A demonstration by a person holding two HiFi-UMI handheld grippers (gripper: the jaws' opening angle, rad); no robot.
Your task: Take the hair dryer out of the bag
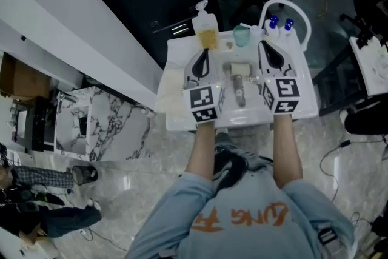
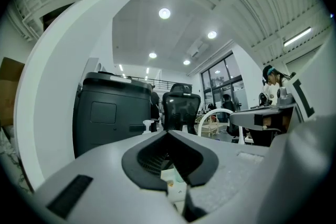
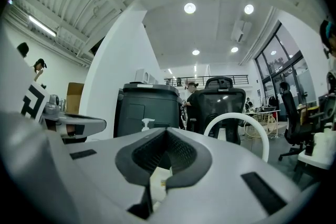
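No hair dryer and no bag shows in any view. In the head view both grippers are held level, side by side, over a white washstand (image 1: 176,121). My left gripper (image 1: 202,61) is shut with nothing between its jaws, and in its own view the left gripper (image 2: 169,138) has its dark pads closed together. My right gripper (image 1: 271,56) is shut too and holds nothing; in its own view the right gripper (image 3: 167,136) shows its pads meeting. A metal tap (image 1: 239,83) lies between the two grippers.
At the washstand's far edge stand a pump bottle of yellow liquid (image 1: 206,30), a green cup (image 1: 241,36), two blue-capped bottles (image 1: 279,23) and a white arched handle (image 1: 301,15). Beyond are a black bin (image 3: 147,107) and a black office chair (image 3: 223,105). People stand further off.
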